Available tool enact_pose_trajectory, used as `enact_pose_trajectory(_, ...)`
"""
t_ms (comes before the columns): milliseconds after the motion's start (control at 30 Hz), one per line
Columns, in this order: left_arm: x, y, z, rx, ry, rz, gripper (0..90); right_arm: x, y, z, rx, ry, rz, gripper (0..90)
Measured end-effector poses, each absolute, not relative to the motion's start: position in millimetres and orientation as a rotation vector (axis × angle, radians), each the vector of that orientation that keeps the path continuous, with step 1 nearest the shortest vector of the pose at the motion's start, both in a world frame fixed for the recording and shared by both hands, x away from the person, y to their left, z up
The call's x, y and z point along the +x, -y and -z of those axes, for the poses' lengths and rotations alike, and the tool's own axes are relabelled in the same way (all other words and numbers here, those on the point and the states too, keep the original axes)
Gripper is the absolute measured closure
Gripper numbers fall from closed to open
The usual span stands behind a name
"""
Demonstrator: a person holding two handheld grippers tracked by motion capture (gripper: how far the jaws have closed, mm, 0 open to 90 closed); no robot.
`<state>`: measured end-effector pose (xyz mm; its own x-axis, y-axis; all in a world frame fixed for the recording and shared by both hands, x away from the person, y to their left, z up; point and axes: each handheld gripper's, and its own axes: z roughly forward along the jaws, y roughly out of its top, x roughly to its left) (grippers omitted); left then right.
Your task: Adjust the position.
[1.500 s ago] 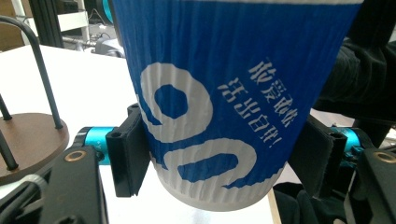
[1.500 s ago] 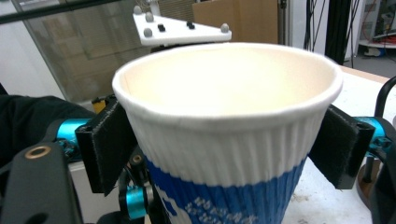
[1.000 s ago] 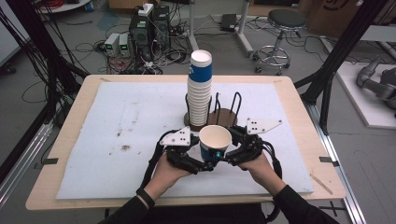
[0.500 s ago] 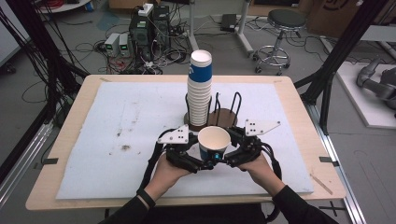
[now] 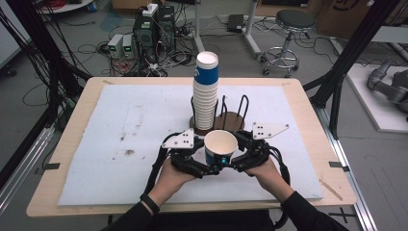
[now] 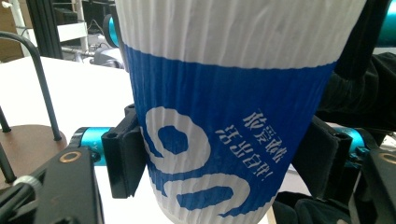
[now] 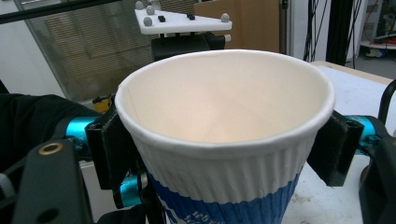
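Blue-and-white paper cup (image 5: 220, 147), one, upright between two grippers; left gripper (image 5: 208, 167) clamped on it, right gripper (image 5: 230, 165) jaws just widening yet touching it; one cup stack (image 5: 205, 94) on the counter (image 5: 120, 120) behind

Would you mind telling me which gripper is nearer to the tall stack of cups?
Left. The left gripper sits just in front of the stack of cups; the right gripper, jaws just opening on the shared cup, is farther right.

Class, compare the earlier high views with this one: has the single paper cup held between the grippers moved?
No. The paper cup sits just in front of the cup stack on the wooden holder, as before.
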<state>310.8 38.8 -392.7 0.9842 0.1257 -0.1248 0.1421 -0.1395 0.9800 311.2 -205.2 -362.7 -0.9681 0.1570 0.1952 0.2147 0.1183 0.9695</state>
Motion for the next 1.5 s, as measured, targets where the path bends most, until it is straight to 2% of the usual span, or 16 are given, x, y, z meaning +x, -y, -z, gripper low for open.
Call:
enact_pose_trajectory(333, 310, -45, 388, 1.717, -0.222, -0.018, 18.0, 313, 209, 362, -0.400, 2.338, 2.038, 21.4)
enact_pose_trajectory(500, 311, -59, 383, 1.703, -0.243, -0.050, 16.6, 315, 214, 361, -0.415, 2.346, 2.049, 21.4)
enact_pose_trajectory(1200, 296, -134, 374, 1.677, -0.349, -0.263, 16.5, 317, 225, 361, -0.471, 2.381, 2.064, 21.4)
enact_pose_trajectory(1500, 289, -151, 372, 1.654, -0.360, -0.330, 16.5, 318, 228, 362, -0.481, 2.397, 2.069, 21.4)
